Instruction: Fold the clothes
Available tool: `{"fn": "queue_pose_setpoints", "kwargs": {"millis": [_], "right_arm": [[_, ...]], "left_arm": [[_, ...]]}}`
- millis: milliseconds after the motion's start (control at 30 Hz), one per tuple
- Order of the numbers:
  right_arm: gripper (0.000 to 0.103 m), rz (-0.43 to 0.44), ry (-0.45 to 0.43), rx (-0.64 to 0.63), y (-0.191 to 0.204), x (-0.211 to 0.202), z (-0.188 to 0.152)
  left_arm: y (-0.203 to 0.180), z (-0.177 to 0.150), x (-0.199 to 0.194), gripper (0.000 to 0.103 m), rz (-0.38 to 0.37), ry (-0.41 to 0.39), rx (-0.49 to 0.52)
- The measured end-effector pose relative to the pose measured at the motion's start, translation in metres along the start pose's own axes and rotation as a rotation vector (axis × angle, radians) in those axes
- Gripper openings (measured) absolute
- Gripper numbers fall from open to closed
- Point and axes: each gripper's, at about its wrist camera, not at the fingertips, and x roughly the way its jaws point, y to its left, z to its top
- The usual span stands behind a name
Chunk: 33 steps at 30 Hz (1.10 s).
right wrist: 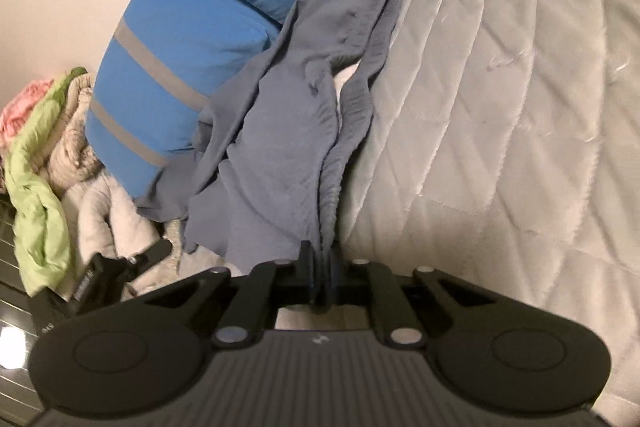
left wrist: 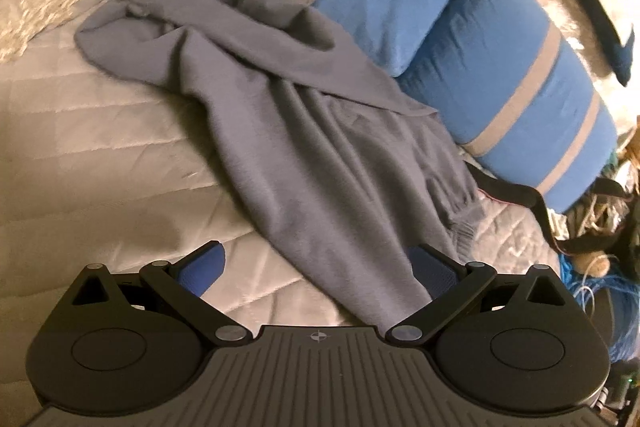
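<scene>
Rumpled grey-blue knit garment is sprawled across the quilted cream bedspread, leaning on the blue grey-striped pillows. Right gripper is pinched tight on its ribbed hem; left gripper gapes wide over another bit. I'd grab the matching edge before pulling flat.

1. The garment lay on the bed, running from upper left to lower centre of the left wrist frame.
2. Two pillows lay behind it, upper right.
3. A heap of bedding sat at the right wrist frame's left edge.
</scene>
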Motion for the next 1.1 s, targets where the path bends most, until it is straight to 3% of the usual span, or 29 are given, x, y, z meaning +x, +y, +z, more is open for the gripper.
{"fn": "queue_pose_setpoints", "kwargs": {"millis": [300,400,567,633,667,733,967,1100], "right_arm": [[0.001,-0.058,-0.013,-0.044,-0.011,-0.022,-0.008],[0.005,-0.045,-0.032,-0.079,-0.013,-0.025,-0.006],[0.016,0.056,-0.016,-0.08,-0.015,-0.024,-0.002],[0.018,0.095,-0.003,-0.084,-0.012,-0.021,-0.002],[0.025,0.109,0.006,-0.097,-0.01,-0.018,-0.002],[0.028,0.083,0.016,-0.115,-0.006,-0.014,-0.002],[0.029,0.019,0.047,-0.08,-0.016,-0.006,-0.001],[0.028,0.063,0.078,-0.034,-0.022,-0.004,-0.003]], "left_arm": [[-0.055,0.003,0.006,0.101,-0.046,-0.004,0.165],[-0.073,0.005,0.015,0.101,-0.062,0.012,0.181],[-0.095,0.003,0.029,0.101,-0.071,0.032,0.216],[-0.101,0.002,0.035,0.101,-0.075,0.046,0.214],[-0.103,0.002,0.038,0.101,-0.077,0.055,0.21],[-0.107,0.002,0.044,0.101,-0.083,0.071,0.202],[-0.116,0.005,0.053,0.101,-0.105,0.097,0.197],[-0.116,0.006,0.057,0.101,-0.104,0.108,0.188]]}}
